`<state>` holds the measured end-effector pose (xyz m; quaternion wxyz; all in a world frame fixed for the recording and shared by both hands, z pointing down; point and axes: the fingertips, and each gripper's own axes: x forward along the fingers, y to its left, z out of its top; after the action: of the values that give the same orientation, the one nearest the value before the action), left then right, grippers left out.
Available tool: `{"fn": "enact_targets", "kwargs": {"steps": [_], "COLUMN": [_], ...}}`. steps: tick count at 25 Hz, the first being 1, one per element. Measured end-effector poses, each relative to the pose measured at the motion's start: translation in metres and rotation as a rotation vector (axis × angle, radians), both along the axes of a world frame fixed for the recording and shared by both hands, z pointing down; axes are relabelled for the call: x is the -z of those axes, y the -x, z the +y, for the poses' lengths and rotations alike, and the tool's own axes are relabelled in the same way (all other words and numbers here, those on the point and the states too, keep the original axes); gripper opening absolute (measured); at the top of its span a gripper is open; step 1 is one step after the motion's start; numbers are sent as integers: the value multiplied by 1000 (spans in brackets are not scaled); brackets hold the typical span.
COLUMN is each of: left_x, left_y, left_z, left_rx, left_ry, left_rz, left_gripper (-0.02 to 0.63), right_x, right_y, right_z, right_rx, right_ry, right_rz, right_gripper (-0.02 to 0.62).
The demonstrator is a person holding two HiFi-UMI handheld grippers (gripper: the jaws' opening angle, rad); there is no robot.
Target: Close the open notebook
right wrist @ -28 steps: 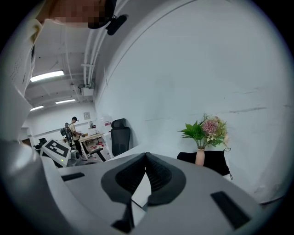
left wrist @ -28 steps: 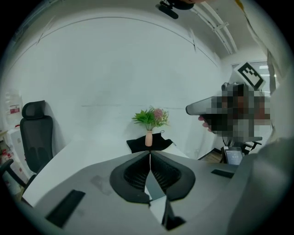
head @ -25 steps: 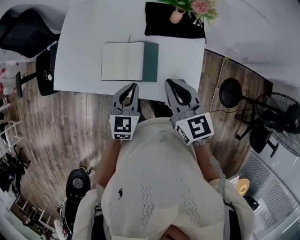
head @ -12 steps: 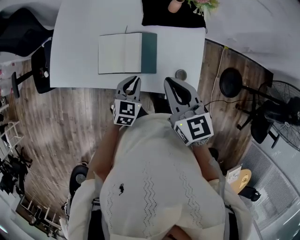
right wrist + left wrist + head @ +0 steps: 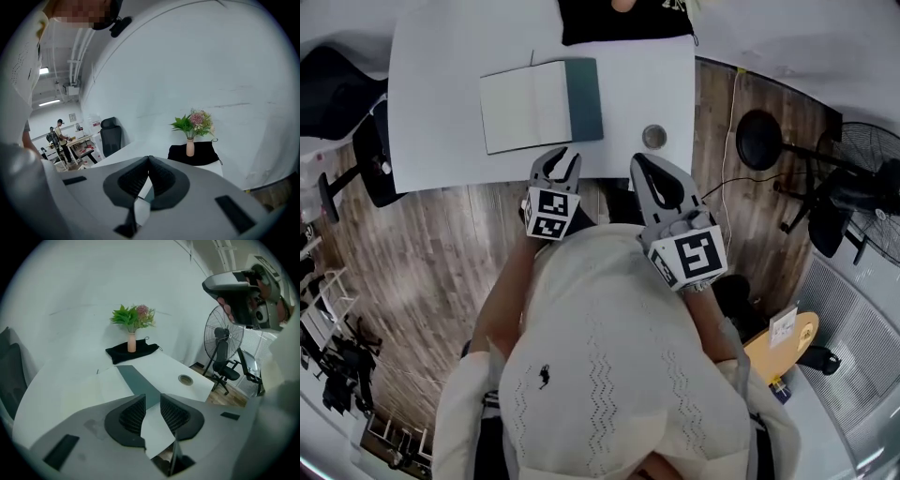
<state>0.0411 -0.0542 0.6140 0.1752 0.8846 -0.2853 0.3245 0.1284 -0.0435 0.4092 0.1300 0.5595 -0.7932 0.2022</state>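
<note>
The open notebook (image 5: 530, 105) lies flat on the white table (image 5: 441, 84), pale pages on the left and its teal cover (image 5: 584, 98) spread to the right. In the left gripper view the notebook (image 5: 110, 383) is just beyond the jaws. My left gripper (image 5: 562, 152) hovers at the table's near edge, just short of the notebook's near right corner. Its jaws (image 5: 152, 398) have just been opening, and only the table and teal cover show through the gap. My right gripper (image 5: 639, 162) is to the right of the notebook, jaws (image 5: 149, 158) shut on nothing.
A round cable grommet (image 5: 654, 137) is set in the table to the right of the notebook. At the far edge a vase of flowers (image 5: 132, 341) stands on a black cloth (image 5: 623, 21). A fan (image 5: 872, 169) and chairs stand on the wooden floor around the table.
My left gripper has dropped toward the table's near edge and its jaws have parted from shut. The right gripper has barely shifted. The notebook lies as before.
</note>
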Motion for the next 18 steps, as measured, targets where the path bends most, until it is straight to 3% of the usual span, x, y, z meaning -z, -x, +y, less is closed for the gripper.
{"fn": "enact_targets", "kwargs": {"steps": [7,12,18], "left_x": [-23,-37,-58], "left_y": [-6,-2,-5], "left_z": [5,-8,-12], "left_rx": [-106,-128,-255], "left_ry": [7,-59,-95], "left_rz": [-84,-235,-385], "left_gripper": [138,146,158], "right_x": [-2,-2,-3], "right_y": [-9,-19,-29], "right_z": [10,20,32], "right_rx": [-83,-154,-244], "right_ry": [3,7,7], "right_rz": [6,13,17], "right_gripper": [2,2,2]}}
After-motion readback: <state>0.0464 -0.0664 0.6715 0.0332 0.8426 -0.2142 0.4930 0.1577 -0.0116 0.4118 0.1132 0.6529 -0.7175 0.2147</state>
